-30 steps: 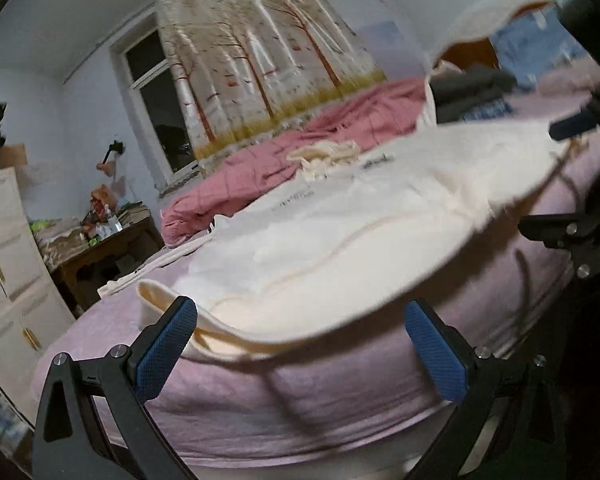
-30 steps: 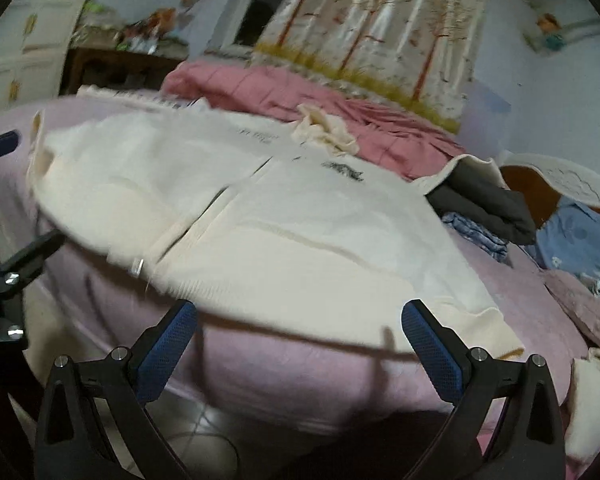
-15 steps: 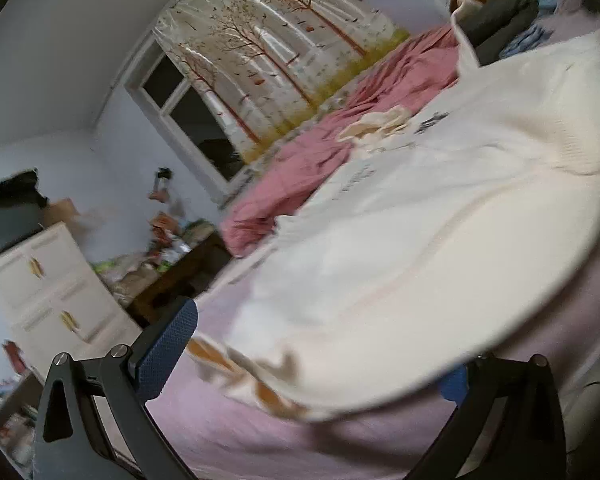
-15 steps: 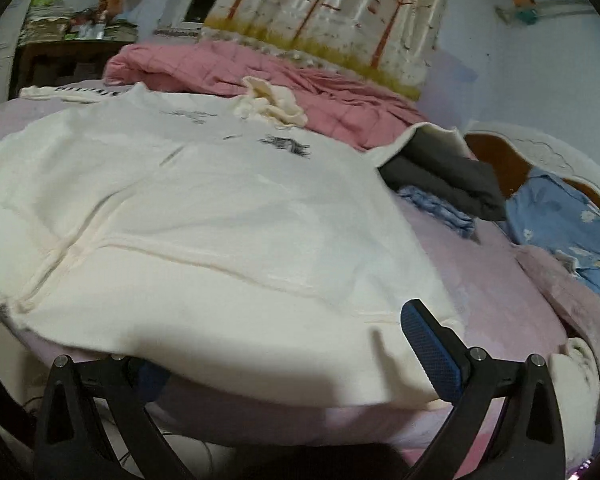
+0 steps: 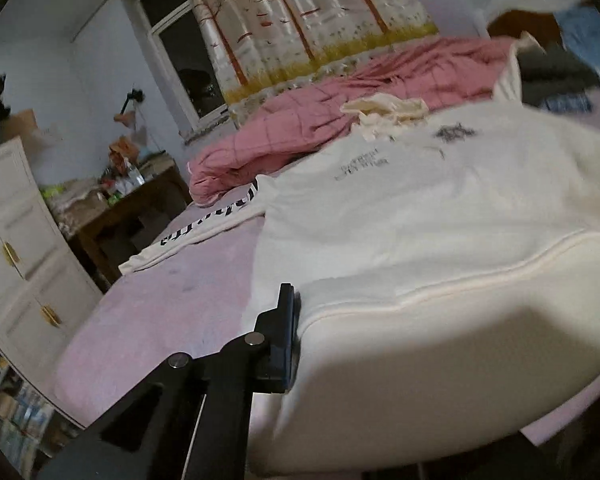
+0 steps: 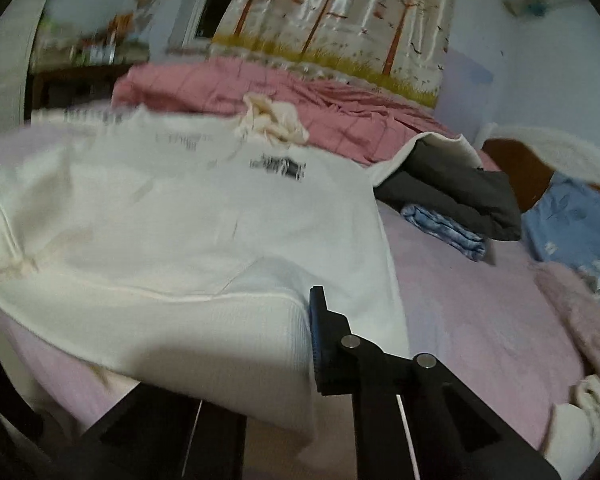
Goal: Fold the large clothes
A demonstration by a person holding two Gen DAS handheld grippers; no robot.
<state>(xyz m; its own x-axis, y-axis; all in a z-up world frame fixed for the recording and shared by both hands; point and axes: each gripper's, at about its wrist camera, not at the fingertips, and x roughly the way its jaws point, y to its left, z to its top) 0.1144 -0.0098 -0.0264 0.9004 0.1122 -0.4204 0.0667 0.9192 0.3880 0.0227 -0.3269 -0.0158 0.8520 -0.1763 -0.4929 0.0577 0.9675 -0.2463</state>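
Note:
A large cream sweatshirt (image 5: 440,216) with dark chest print lies spread on the lilac bed sheet (image 5: 172,304). My left gripper (image 5: 296,336) is shut on its ribbed hem at the near left corner; only the left finger (image 5: 284,340) shows, the other is under the cloth. The sweatshirt also fills the right wrist view (image 6: 188,216). My right gripper (image 6: 306,344) is shut on the hem at the near right corner, with one finger (image 6: 324,344) visible and the other hidden by fabric.
A pink quilt (image 5: 340,116) lies bunched at the far side. Folded dark and blue clothes (image 6: 460,200) sit to the right, with a blue pillow (image 6: 576,224) beyond. A white dresser (image 5: 16,248) and a cluttered wooden table (image 5: 132,208) stand left of the bed.
Both grippers moved in onto the sweatshirt's near hem and closed on it. They were open a second ago.

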